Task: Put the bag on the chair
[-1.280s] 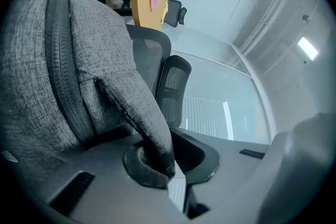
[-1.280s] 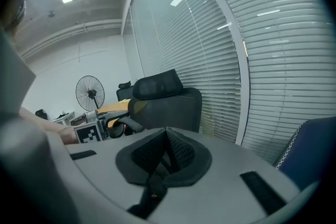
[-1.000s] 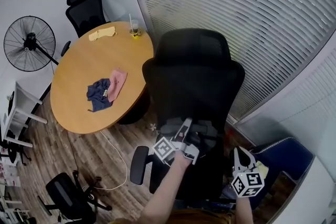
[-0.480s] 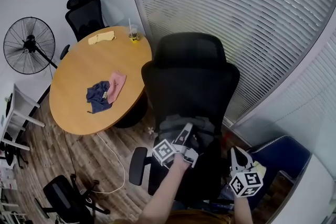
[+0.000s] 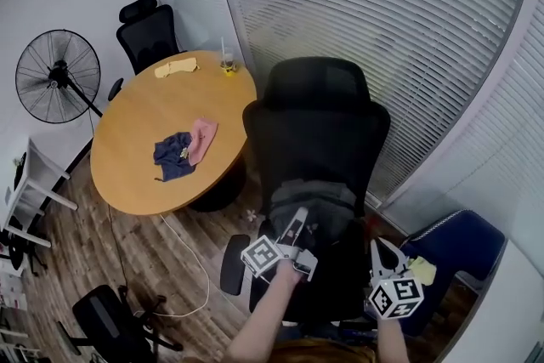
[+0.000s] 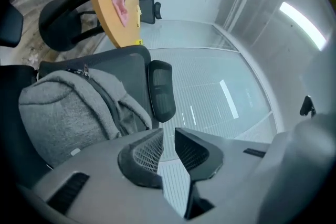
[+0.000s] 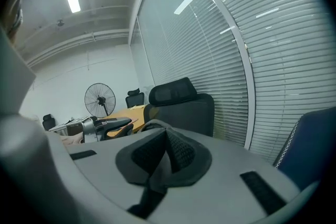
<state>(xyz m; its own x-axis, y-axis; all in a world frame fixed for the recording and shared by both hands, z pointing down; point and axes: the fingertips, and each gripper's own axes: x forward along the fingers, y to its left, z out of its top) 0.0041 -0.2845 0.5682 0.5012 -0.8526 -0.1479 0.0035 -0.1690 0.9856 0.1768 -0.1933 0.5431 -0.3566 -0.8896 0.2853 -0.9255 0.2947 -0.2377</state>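
Grey bag [image 5: 313,204] sits on the black chair [image 5: 319,127] seat, with a round wooden table [image 5: 140,110] and crumpled clothes [image 5: 175,157] off to the left.

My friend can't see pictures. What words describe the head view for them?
A grey bag sits on the seat of a black office chair, and the left tongs, close by it, are closing with nothing between them. A round wooden table stands to the left.

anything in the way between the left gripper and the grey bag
Nothing visible. The grey bag lies on the black chair, on its seat against the backrest, right beside the left gripper. That gripper's jaws are closing with nothing between them.
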